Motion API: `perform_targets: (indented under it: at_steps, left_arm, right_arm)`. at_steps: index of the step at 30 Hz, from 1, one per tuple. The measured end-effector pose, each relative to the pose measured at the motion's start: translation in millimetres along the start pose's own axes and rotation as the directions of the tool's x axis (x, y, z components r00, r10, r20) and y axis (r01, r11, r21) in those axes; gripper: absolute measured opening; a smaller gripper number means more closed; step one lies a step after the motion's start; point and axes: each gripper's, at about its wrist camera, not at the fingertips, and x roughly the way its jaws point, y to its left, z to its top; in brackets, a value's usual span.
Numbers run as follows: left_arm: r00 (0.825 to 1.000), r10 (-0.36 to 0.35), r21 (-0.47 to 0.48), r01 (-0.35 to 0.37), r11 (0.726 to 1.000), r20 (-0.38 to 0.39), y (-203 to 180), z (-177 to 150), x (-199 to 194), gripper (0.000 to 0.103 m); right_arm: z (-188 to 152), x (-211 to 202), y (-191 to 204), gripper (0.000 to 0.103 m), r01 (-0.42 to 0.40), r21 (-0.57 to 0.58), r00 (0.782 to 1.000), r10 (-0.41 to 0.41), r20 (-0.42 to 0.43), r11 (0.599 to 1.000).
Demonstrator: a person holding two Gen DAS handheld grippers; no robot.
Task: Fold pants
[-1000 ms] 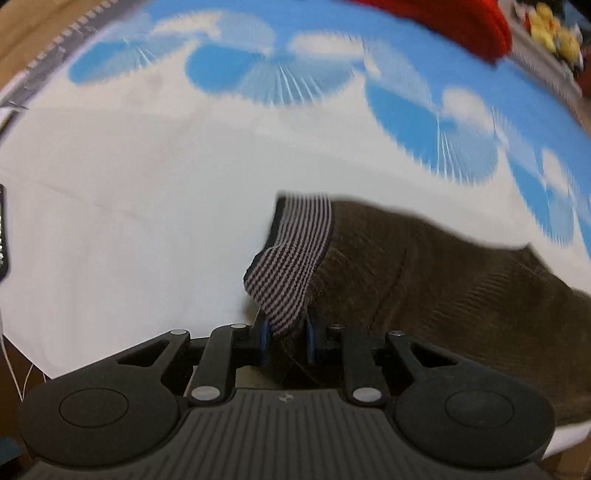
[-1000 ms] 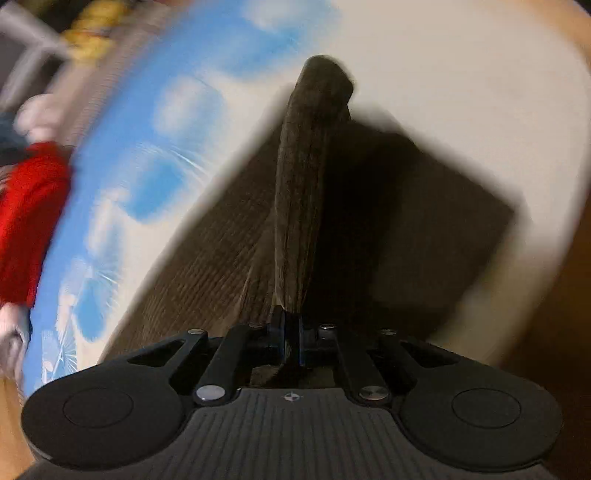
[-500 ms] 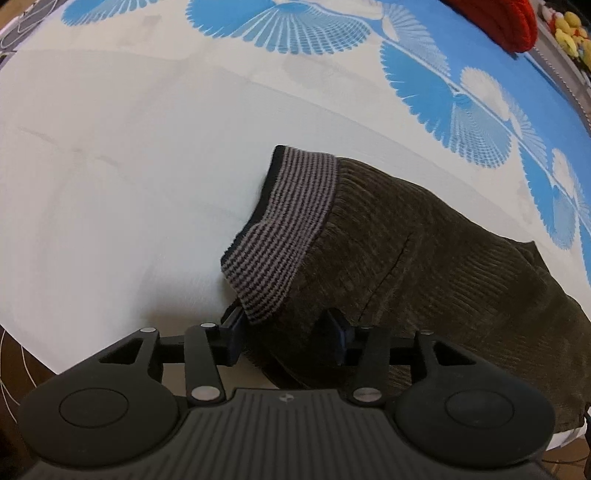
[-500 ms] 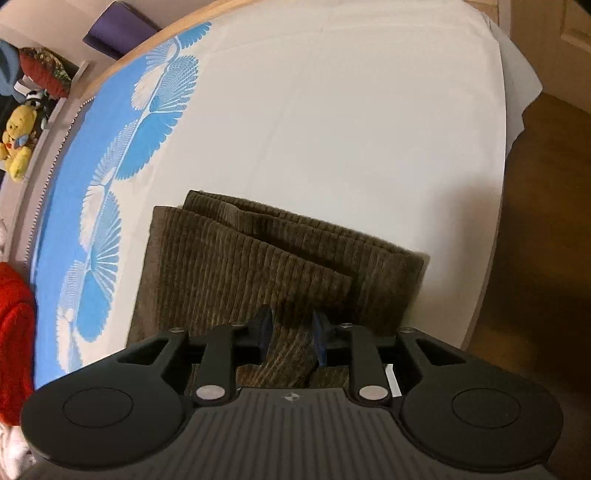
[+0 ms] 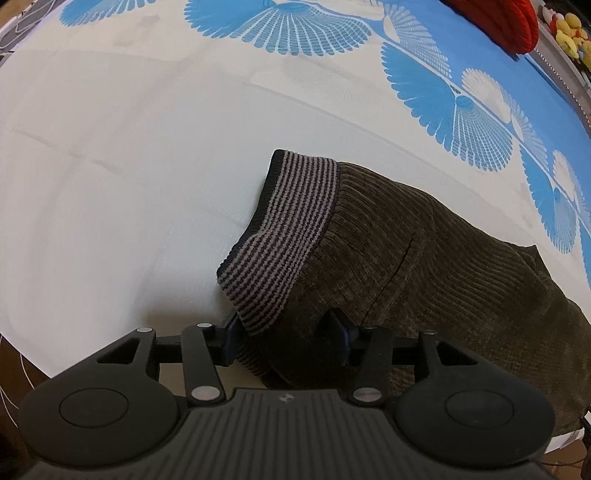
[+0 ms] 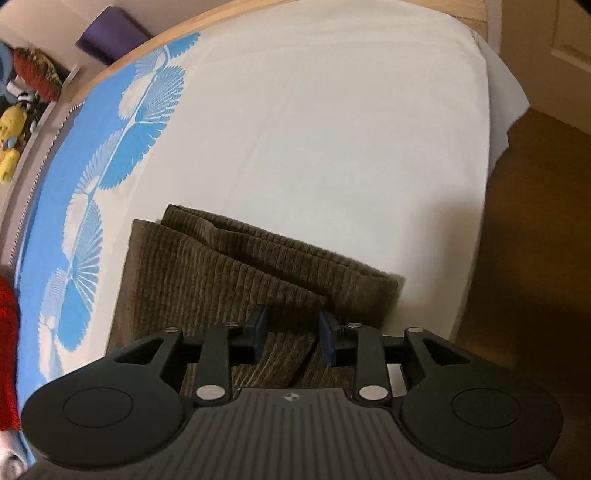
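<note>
While the folded brown corduroy pants lie on the white bed sheet near its edge, striped waistband at 12 o'clock of the left tool, both left and right tool stand apart, gripping nothing.

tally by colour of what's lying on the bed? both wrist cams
Brown: 1, folded corduroy pants with striped waistband
Red: 1, knit item at far edge
Blue-and-white: 1, bedsheet underneath
Total: 3
</note>
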Motion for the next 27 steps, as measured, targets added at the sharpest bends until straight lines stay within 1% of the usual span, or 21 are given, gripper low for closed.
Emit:
perform_targets:
  at_steps: [2, 3, 5, 7, 8, 9, 10, 11, 12, 13, 14, 15, 16, 17, 18, 19, 20, 21, 22, 25, 27]
  left_arm:
    - [1.0, 0.008, 0.008, -0.008, 1.0, 0.0, -1.7, -0.6, 1.3, 0.055]
    - [1.0, 0.012, 0.015, -0.012, 1.0, 0.001, -2.6, -1.1, 2.0, 0.054]
    - [1.0, 0.019, 0.024, -0.02, 1.0, 0.016, -3.4, -1.6, 1.6, 0.045]
    - [0.999, 0.024, 0.039, -0.026, 0.999, 0.042, -3.8, -1.8, -2.4, 0.022]
    - [0.998, 0.008, 0.033, -0.011, 0.999, 0.063, -2.7, -1.2, -7.3, 0.02]
    - [0.993, -0.027, 0.014, 0.025, 1.0, 0.112, 0.0, 0.5, -16.9, 0.018]
    - [0.982, -0.064, -0.005, 0.066, 0.998, 0.177, 3.6, 2.1, -28.8, 0.018]
    - [0.967, -0.097, -0.021, 0.105, 0.994, 0.237, 7.4, 3.1, -40.7, 0.017]
    - [0.952, -0.122, -0.037, 0.138, 0.99, 0.282, 11.1, 2.9, -50.8, 0.017]
    - [0.946, -0.133, -0.043, 0.153, 0.987, 0.297, 13.0, 2.0, -55.3, 0.017]
    - [0.947, -0.139, -0.04, 0.157, 0.987, 0.288, 14.0, 0.5, -55.6, 0.017]
    - [0.958, -0.136, -0.025, 0.147, 0.989, 0.254, 13.7, -1.5, -51.3, 0.018]
    - [0.971, -0.123, -0.005, 0.127, 0.992, 0.206, 11.8, -3.9, -43.8, 0.019]
    - [0.982, -0.096, 0.02, 0.094, 0.995, 0.161, 9.0, -6.3, -35.9, 0.019]
    - [0.992, -0.041, 0.056, 0.035, 0.998, 0.123, 4.2, -9.3, -26.8, 0.019]
    - [0.995, 0.005, 0.087, -0.013, 0.996, 0.098, 0.5, -11.1, -19.9, 0.019]
    - [0.997, 0.033, 0.11, -0.041, 0.993, 0.07, -1.9, -12.8, -13.5, 0.02]
    - [0.998, 0.039, 0.118, -0.045, 0.992, 0.054, -0.6, -14.1, -10.3, 0.02]
    - [0.998, 0.041, 0.122, -0.047, 0.991, 0.053, -0.2, -14.4, -10.1, 0.02]
    - [0.997, 0.014, 0.107, -0.022, 0.994, 0.069, 2.0, -13.9, -17.6, 0.019]
    - [0.995, -0.017, 0.093, 0.008, 0.996, 0.093, 4.0, -14.4, -26.6, 0.019]
  right_arm:
    - [-0.7, 2.7, 3.6, 0.029, 0.009, -0.018, 1.0, -0.009, 0.01, 1.0]
    - [-1.8, 1.0, 5.8, 0.015, 0.016, -0.034, 1.0, -0.015, 0.019, 0.999]
    - [-2.5, -5.3, 14.6, 0.008, 0.005, -0.085, 0.998, 0.0, 0.058, 0.996]
    - [-3.3, -18.9, 21.9, 0.007, -0.049, -0.108, 0.993, 0.06, 0.101, 0.993]
    - [-4.4, -29.1, 26.4, 0.007, -0.091, -0.119, 0.985, 0.107, 0.133, 0.989]
    - [-5.0, -44.2, 30.3, 0.006, -0.174, -0.125, 0.964, 0.195, 0.18, 0.977]
    - [-4.6, -58.3, 32.1, 0.006, -0.263, -0.134, 0.931, 0.287, 0.224, 0.956]
    - [-4.1, -74.8, 34.8, 0.006, -0.343, -0.166, 0.883, 0.378, 0.28, 0.924]
    - [-4.3, -88.4, 36.6, 0.006, -0.386, -0.201, 0.841, 0.433, 0.325, 0.9]
    - [-4.3, -99.0, 35.6, 0.006, -0.409, -0.219, 0.808, 0.463, 0.364, 0.886]
    - [-2.6, -105.1, 31.0, 0.006, -0.403, -0.201, 0.801, 0.45, 0.396, 0.893]
    - [0.1, -104.9, 24.4, 0.006, -0.376, -0.159, 0.818, 0.408, 0.406, 0.913]
    - [2.6, -101.4, 18.2, 0.006, -0.342, -0.115, 0.845, 0.358, 0.396, 0.933]
    - [5.5, -91.5, 11.6, 0.006, -0.254, -0.069, 0.899, 0.262, 0.351, 0.965]
    - [6.4, -78.4, 9.7, 0.006, -0.139, -0.065, 0.946, 0.152, 0.285, 0.988]
    - [5.0, -61.1, 9.6, 0.006, -0.013, -0.096, 0.979, 0.032, 0.2, 0.995]
    - [2.0, -43.0, 6.3, 0.006, 0.083, -0.118, 0.991, -0.069, 0.116, 0.99]
    - [-0.3, -30.0, -0.4, 0.006, 0.115, -0.1, 0.992, -0.11, 0.054, 0.988]
    - [0.0, -23.6, -7.9, 0.006, 0.112, -0.062, 0.993, -0.111, 0.028, 0.992]
    - [4.7, -31.7, -5.5, 0.006, 0.042, -0.084, 0.996, -0.035, 0.082, 0.996]
    - [4.1, -44.4, 1.4, 0.006, -0.023, -0.117, 0.99, 0.039, 0.135, 0.993]
